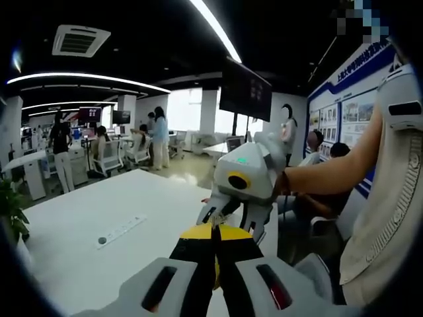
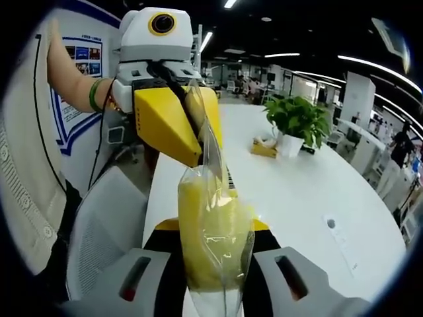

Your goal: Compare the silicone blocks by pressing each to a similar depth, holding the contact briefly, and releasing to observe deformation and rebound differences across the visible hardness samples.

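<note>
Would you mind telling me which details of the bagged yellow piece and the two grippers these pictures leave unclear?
- Right gripper view: the clear plastic bag wrinkles and glares over its yellow contents, so their shape is unclear.
- Right gripper view: the bag's bottom is cut off by the lower edge.
- Left gripper view: the right gripper meets the left gripper; the black jaws hide what is pinched.
- The wall posters are too small to read.
</note>
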{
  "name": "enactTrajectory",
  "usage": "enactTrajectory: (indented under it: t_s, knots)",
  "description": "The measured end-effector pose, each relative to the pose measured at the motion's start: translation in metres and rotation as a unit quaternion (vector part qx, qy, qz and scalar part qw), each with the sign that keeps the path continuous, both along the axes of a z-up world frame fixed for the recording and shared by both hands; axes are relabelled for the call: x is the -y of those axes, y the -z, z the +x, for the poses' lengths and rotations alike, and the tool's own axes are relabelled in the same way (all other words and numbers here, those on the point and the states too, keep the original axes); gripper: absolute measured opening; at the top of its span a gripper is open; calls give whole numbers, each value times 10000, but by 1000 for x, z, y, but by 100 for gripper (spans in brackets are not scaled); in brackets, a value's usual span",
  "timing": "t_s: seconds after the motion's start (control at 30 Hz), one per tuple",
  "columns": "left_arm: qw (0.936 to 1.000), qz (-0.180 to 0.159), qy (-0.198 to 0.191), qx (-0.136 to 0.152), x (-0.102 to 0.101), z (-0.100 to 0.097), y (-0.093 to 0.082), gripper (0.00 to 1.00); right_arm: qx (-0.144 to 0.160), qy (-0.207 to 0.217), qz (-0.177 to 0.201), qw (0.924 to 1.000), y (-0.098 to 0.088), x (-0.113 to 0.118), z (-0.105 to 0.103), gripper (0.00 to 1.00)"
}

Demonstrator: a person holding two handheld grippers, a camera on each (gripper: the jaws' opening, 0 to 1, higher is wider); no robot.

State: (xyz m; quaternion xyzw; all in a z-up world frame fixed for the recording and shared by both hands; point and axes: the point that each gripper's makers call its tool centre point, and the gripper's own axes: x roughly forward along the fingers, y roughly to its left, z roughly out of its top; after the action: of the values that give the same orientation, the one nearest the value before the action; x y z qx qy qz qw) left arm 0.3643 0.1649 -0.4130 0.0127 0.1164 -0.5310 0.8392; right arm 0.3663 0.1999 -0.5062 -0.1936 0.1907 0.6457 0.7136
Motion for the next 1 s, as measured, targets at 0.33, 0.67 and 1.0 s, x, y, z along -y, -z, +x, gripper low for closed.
enactTrajectory:
  t_s: [0.33,0.67,1.0]
  knots:
    - [10000,-13,-24,-24,4,-4,0,0,57,-102,-23,9999,1,-1,0,24]
    - [10000,20,-26,-40,4,-6,3,0,11,-170,-68,9998,4,-1,-2,25]
    - [9999,17,-34,-106,4,-6,6,0,-22,-172,-71,9998,7,0,-2,26]
